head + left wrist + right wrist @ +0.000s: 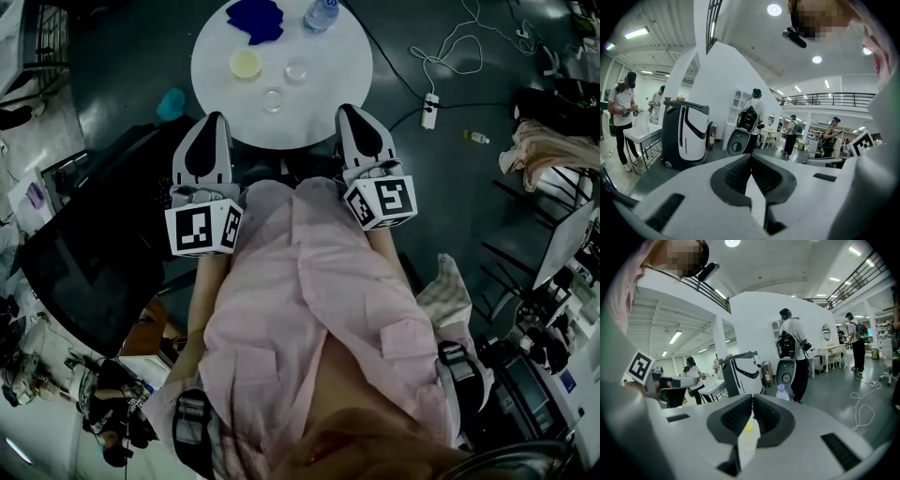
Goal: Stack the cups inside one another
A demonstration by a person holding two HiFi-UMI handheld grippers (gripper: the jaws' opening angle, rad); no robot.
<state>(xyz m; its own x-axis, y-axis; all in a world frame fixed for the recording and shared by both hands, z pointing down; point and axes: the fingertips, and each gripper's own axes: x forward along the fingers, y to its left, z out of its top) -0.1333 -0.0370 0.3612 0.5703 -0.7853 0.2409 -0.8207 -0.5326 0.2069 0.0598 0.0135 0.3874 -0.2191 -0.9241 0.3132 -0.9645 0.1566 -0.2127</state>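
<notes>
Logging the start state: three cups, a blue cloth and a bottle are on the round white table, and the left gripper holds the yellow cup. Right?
No. The left gripper holds nothing: the left gripper view shows its jaws together and empty. The yellow cup stands on the round white table; the rest is right.

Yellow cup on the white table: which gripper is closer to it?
Left. The left gripper hangs just short of the yellow cup, on its left; the right gripper is farther off, toward its right.
</notes>
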